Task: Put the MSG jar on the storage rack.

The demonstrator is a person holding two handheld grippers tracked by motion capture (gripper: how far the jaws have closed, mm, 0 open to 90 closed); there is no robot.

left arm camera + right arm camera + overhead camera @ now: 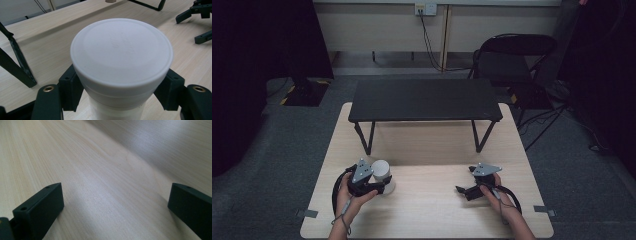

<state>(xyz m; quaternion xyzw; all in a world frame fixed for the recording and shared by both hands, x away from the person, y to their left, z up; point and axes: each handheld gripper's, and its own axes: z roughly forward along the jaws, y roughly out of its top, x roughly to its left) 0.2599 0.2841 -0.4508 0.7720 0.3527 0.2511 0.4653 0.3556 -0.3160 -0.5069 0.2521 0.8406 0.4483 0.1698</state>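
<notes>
The round white plastic cup with a flat lid (121, 53) stands on the near left of the pale wooden table (432, 210), squeezed on both sides by the left gripper (379, 186), maybe to lift it, while the right gripper (465, 189) waits wide open and empty, low over the near right.

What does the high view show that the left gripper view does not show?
High view alone: the black folding chair, the whole low black metal-legged stand, the person's hands and the white wall socket. Left gripper view alone: the white round plastic container's flat lid close up, both jaws pressed against its sides. Both: the container, the light wooden table, the right hand-held gripper.
</notes>
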